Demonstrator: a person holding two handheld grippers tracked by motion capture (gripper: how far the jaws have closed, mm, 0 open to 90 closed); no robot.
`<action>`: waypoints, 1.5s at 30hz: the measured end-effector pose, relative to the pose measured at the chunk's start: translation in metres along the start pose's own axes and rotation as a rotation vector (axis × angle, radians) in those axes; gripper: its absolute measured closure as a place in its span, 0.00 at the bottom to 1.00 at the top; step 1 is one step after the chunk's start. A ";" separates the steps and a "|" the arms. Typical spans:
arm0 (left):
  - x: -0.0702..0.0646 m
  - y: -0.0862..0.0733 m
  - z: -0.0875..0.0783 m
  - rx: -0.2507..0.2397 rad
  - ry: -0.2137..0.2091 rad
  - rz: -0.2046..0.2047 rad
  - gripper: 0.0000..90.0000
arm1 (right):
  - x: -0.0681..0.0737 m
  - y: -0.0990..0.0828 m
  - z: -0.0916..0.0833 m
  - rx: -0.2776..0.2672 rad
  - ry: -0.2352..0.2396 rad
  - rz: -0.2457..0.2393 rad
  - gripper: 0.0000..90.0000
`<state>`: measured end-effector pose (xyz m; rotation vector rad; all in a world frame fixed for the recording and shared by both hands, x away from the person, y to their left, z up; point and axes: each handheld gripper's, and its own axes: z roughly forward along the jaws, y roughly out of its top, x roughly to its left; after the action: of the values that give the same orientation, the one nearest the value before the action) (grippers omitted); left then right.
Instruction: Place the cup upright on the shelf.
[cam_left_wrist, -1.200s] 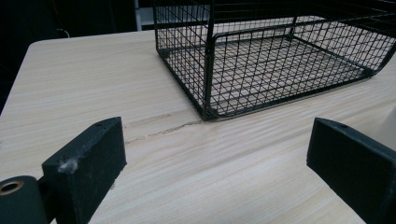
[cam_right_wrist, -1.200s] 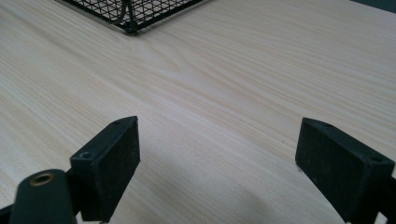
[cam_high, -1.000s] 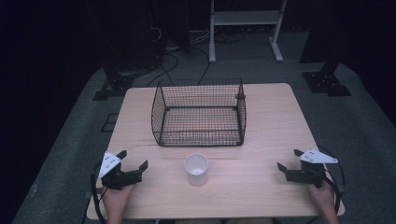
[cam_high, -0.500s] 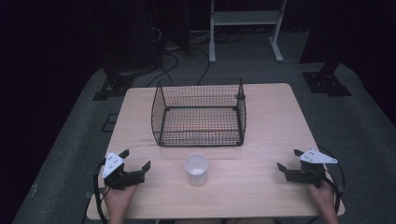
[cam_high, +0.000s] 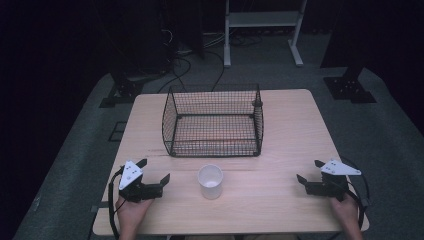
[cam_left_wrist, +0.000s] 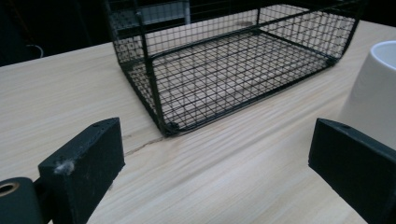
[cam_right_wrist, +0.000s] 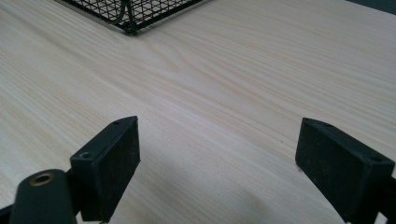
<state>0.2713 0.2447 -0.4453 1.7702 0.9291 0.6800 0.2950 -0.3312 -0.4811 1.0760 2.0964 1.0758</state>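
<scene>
White plastic cup (cam_high: 210, 181) upright on table (cam_high: 280, 150), outside black wire basket (cam_high: 212, 120), ungrasped; left gripper (cam_high: 154, 175) jaws just opening, empty; right gripper (cam_high: 309, 174) jaws open, empty.

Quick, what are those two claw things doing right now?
Left gripper: open, jaws just widened, nothing between them, beside the cup.
Right gripper: open, holding nothing.

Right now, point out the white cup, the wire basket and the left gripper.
white cup (cam_high: 210, 181), high view, on its inner wall.
wire basket (cam_high: 212, 150), high view, on its near mesh wall.
left gripper (cam_high: 155, 171), high view, midway between its open jaw tips.
</scene>
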 end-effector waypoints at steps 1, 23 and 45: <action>0.000 0.001 0.000 -0.002 -0.011 -0.001 0.03 | 0.000 0.000 0.000 0.001 0.000 0.000 0.15; -0.035 0.033 0.002 0.025 -0.288 0.126 0.02 | -0.001 0.000 0.000 0.005 0.002 0.006 0.15; -0.064 0.043 0.018 0.082 -0.399 0.183 0.02 | -0.001 0.000 0.000 0.005 0.004 0.005 0.15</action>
<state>0.2619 0.1724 -0.4137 1.9865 0.5344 0.3825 0.2960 -0.3318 -0.4811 1.0830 2.1020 1.0758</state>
